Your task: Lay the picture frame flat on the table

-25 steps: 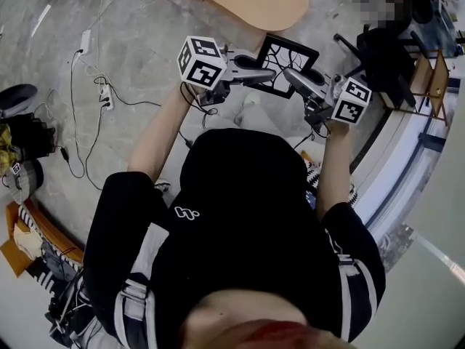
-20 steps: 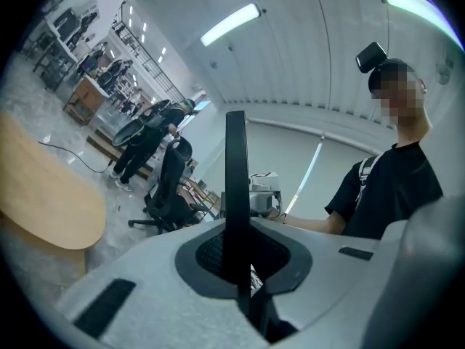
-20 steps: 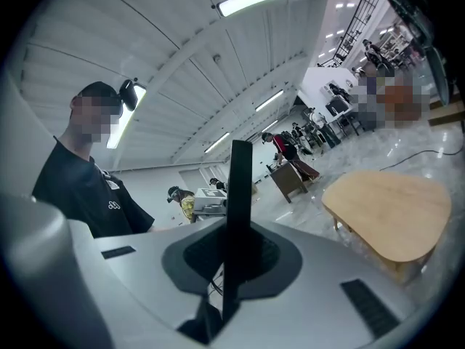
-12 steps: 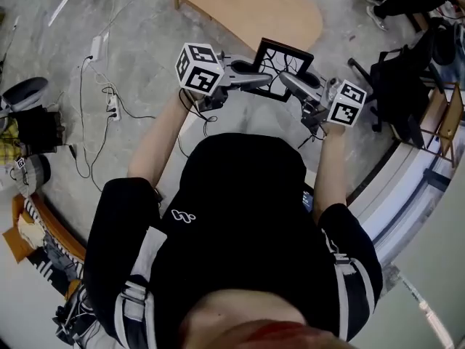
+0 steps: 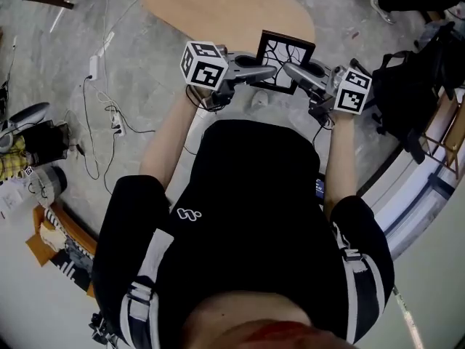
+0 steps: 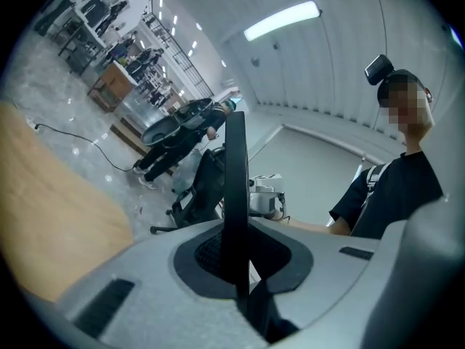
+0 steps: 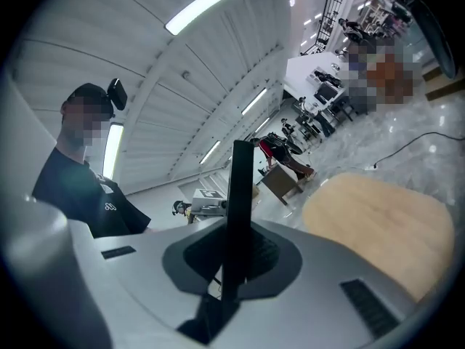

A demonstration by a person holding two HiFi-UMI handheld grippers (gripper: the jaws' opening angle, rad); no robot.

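A black picture frame (image 5: pixel 285 61) with a white-and-black branching pattern hangs in the air between my two grippers, above the floor and at the near edge of the light wooden table (image 5: pixel 225 9). My left gripper (image 5: pixel 267 72) is shut on the frame's left edge, my right gripper (image 5: pixel 289 69) on its right edge. In the left gripper view the frame (image 6: pixel 235 195) shows edge-on as a dark upright bar clamped between the grey jaws. The right gripper view shows the same frame (image 7: pixel 237 209) edge-on, pinched in its jaws, with the table (image 7: pixel 378 220) to the right.
A black office chair (image 5: pixel 410 86) stands to the right on the grey floor. Cables and a power strip (image 5: pixel 94 67) lie at the left, with bags and clutter (image 5: pixel 36 151) further left. A person's dark shoes (image 5: pixel 396 2) show at the top right.
The view has shifted: both grippers with the frame now sit slightly higher and closer to the table's edge. Both grips stay the same.
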